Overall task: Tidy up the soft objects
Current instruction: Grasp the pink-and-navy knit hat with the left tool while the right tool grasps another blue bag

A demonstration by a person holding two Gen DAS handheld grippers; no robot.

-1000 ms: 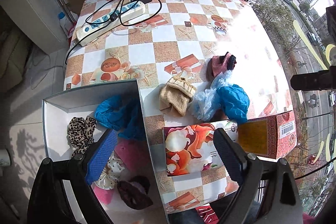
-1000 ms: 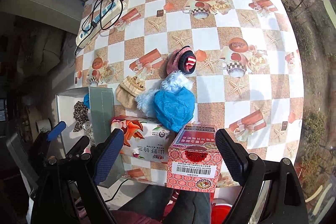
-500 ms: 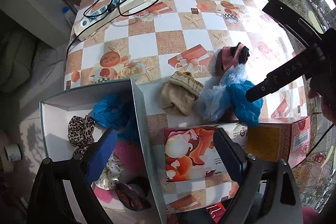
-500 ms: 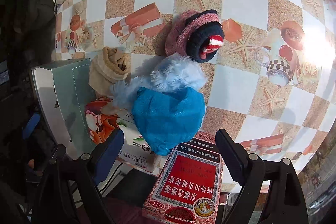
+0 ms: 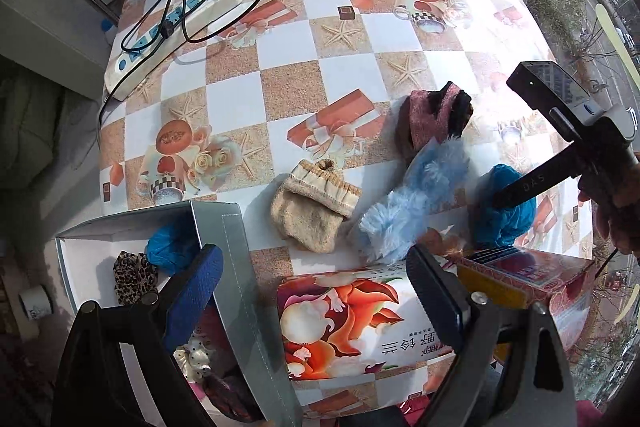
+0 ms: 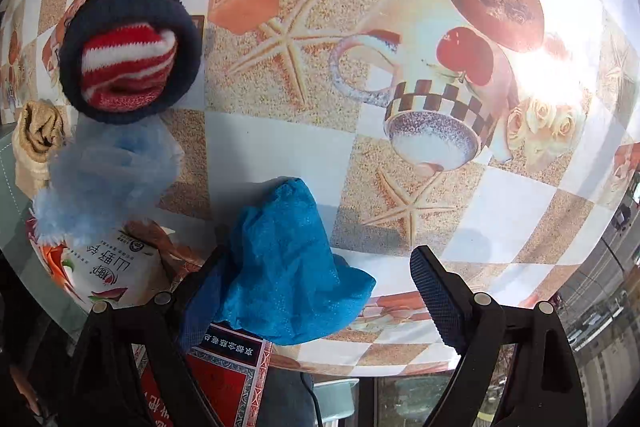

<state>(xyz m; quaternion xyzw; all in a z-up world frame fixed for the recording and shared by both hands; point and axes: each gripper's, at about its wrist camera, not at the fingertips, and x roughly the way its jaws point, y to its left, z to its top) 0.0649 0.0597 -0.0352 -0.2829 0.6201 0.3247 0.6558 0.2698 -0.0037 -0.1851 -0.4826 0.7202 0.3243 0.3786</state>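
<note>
Blue crumpled cloth (image 6: 288,263) lies on the desk (image 6: 280,155) against the red carton (image 6: 228,359), between your right tongs (image 6: 316,291), which stand wide and grip nothing. Expect it light, limp and thin (likely slippery); pinch the bunched middle. Your right wrist slants steeply down; your left tongs (image 5: 316,291), also wide and empty, point straight down near the grey box (image 5: 240,267).

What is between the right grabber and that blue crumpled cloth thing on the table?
Nothing visible. The right hand-held gripper is open, and the blue cloth already lies between its fingers at the table edge. The red box sits just below it and the fluffy light-blue piece off to one side.
</note>
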